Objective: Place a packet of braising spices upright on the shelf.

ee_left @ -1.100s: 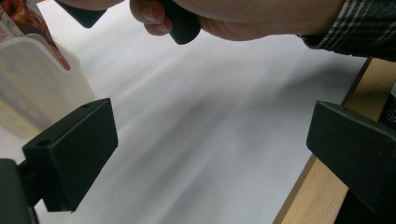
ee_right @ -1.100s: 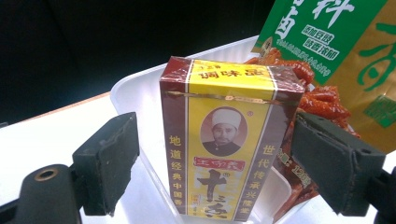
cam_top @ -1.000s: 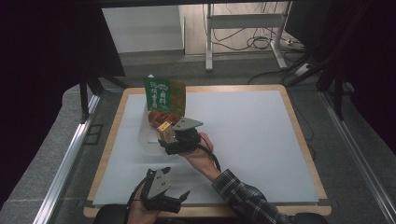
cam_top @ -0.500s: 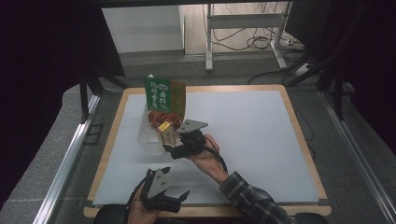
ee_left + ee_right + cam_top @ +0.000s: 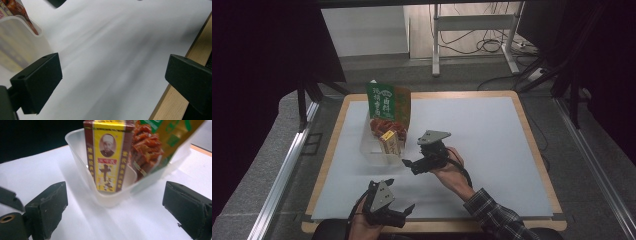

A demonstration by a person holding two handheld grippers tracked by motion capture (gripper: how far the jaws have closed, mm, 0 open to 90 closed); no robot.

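A clear plastic bin [image 5: 373, 152] stands on the left of the white mat. In it a yellow and brown box [image 5: 388, 141] stands upright, with a red snack packet [image 5: 384, 125] and a tall green packet [image 5: 384, 102] behind it. My right gripper [image 5: 409, 165] is just right of the bin, apart from it. Its jaws have just been opening and nothing is between them. In the right gripper view the box [image 5: 107, 157] stands ahead of the open right gripper [image 5: 115, 212], inside the bin [image 5: 75, 147]. My left gripper [image 5: 399, 212] rests open near the front edge. In its own view the left gripper [image 5: 112, 82] is over bare mat.
The white mat [image 5: 482, 135] lies on a wooden table [image 5: 532, 130] with dark rails at both sides. The bin's wall [image 5: 20, 42] is at the left in the left gripper view, and the table's wooden edge [image 5: 172, 100] at the right.
My right gripper has drawn back to the right, away from the bin, and its jaws stand wider. The box stays in the bin. The left gripper has not moved.
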